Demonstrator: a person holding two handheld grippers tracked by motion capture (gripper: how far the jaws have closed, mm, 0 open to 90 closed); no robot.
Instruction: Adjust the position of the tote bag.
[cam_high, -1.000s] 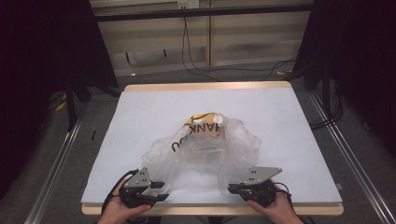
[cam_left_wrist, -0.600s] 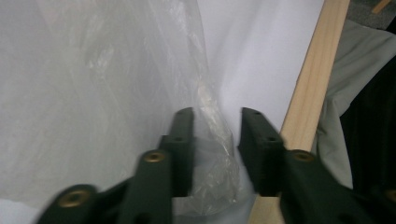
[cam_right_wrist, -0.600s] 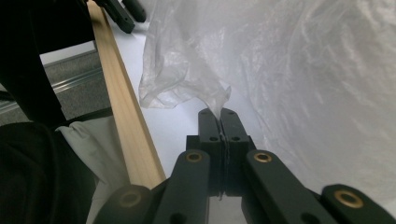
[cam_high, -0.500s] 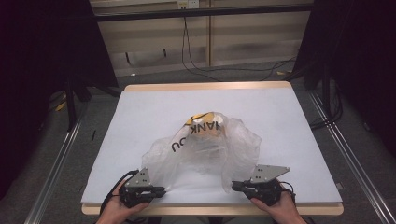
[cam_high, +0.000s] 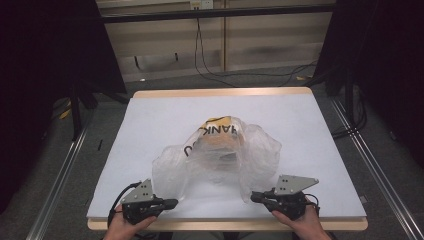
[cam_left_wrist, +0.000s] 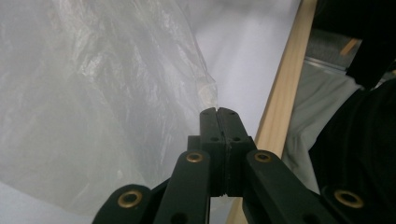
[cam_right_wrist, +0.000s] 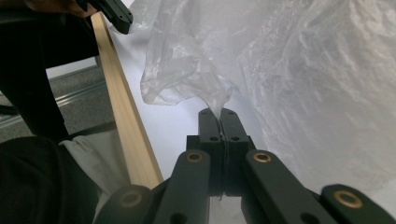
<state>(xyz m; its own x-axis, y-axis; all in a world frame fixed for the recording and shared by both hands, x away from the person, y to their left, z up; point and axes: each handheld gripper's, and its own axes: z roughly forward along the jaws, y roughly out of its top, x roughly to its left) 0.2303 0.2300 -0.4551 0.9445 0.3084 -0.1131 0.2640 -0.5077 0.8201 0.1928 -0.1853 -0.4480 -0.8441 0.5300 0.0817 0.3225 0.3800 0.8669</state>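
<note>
So both grippers, left gripper and right gripper, have pulled nearer, each pinching the plastic bag mouth, stretching it wider across the bench.

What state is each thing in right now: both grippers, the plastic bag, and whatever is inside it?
Left gripper: jaws shut, pinching the bag's near edge.
Right gripper: jaws shut on a twisted bit of the bag's edge.
Plastic bag: clear, crumpled, lying on the table, held at both near corners.
Contents: orange-tan item inside, blurred by the film; cannot identify.
Table: white top, bag near its middle.
</note>
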